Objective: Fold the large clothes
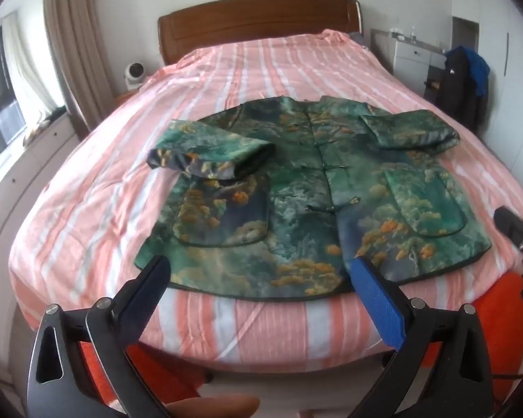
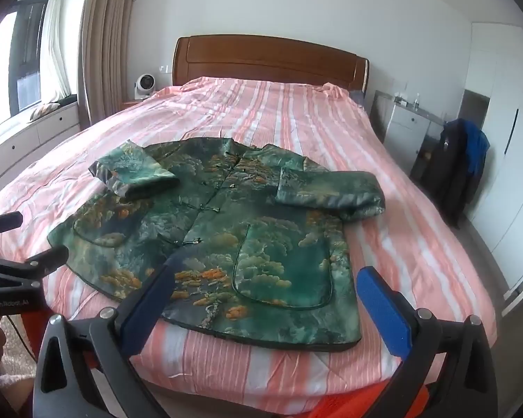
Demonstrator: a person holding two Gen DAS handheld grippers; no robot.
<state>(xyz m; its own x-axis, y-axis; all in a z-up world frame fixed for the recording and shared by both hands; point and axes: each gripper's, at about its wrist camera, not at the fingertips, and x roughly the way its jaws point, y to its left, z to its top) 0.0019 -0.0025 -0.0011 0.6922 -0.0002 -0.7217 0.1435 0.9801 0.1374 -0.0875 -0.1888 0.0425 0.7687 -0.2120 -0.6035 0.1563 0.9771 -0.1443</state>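
Observation:
A green jacket (image 1: 307,191) with orange and white cloud print lies front up on the pink striped bed (image 1: 261,69). Both sleeves are folded inward across its chest. My left gripper (image 1: 261,268) hovers open above the hem's near edge, nothing between its fingers. In the right wrist view the same jacket (image 2: 226,237) spreads across the bed (image 2: 279,122), and my right gripper (image 2: 266,275) stands open over the hem's right part, empty. The left gripper's body (image 2: 14,264) shows at the left edge there. The right gripper's body (image 1: 519,233) shows at the right edge of the left wrist view.
A wooden headboard (image 1: 258,24) stands at the far end. A small white fan (image 1: 134,73) sits on the left nightstand. Dark and blue clothes (image 1: 467,80) hang on a chair at right, by white drawers (image 1: 409,55). Curtains (image 1: 73,45) and a window lie left.

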